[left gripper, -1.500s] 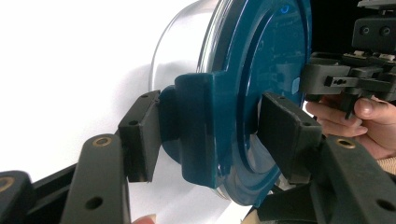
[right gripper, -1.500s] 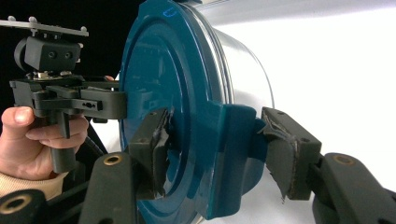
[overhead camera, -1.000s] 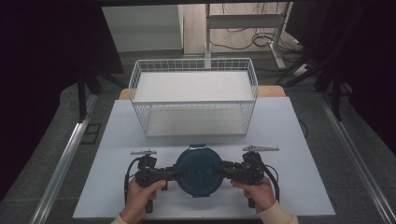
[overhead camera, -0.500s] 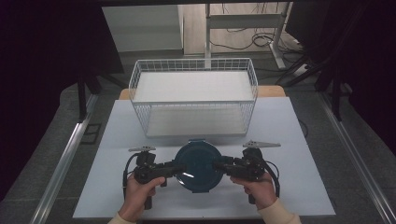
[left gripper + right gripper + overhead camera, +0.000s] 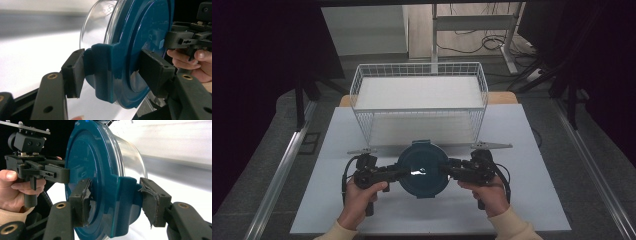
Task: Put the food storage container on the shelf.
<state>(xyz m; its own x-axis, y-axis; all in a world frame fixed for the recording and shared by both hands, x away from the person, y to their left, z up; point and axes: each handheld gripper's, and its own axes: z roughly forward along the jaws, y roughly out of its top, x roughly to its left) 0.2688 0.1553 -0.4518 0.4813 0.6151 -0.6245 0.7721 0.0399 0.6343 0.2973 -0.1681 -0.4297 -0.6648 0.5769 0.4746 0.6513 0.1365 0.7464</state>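
A round clear glass container with a dark teal lid (image 5: 422, 169) hangs level between my two grippers, just above the white table. My left gripper (image 5: 401, 174) holds the lid's left side clip. In the left gripper view its pads (image 5: 75, 72) press on the clip (image 5: 100, 70) and the lid's top face (image 5: 140, 37); its jaws have just been opening a little, with the lid still between them. My right gripper (image 5: 446, 171) is shut on the opposite clip (image 5: 122, 202), one pad (image 5: 81, 202) on the lid top (image 5: 87, 157). The glass bowl (image 5: 130, 155) shows behind the lid.
A white wire basket (image 5: 419, 95) stands behind the container at the middle back of the white table (image 5: 532, 150). Dark floor and metal rails lie on both sides. A desk frame and cables are beyond the basket.
Both hands have lifted the container, and it has drifted slightly toward the basket. Both grippers stay on the lid's side clips.
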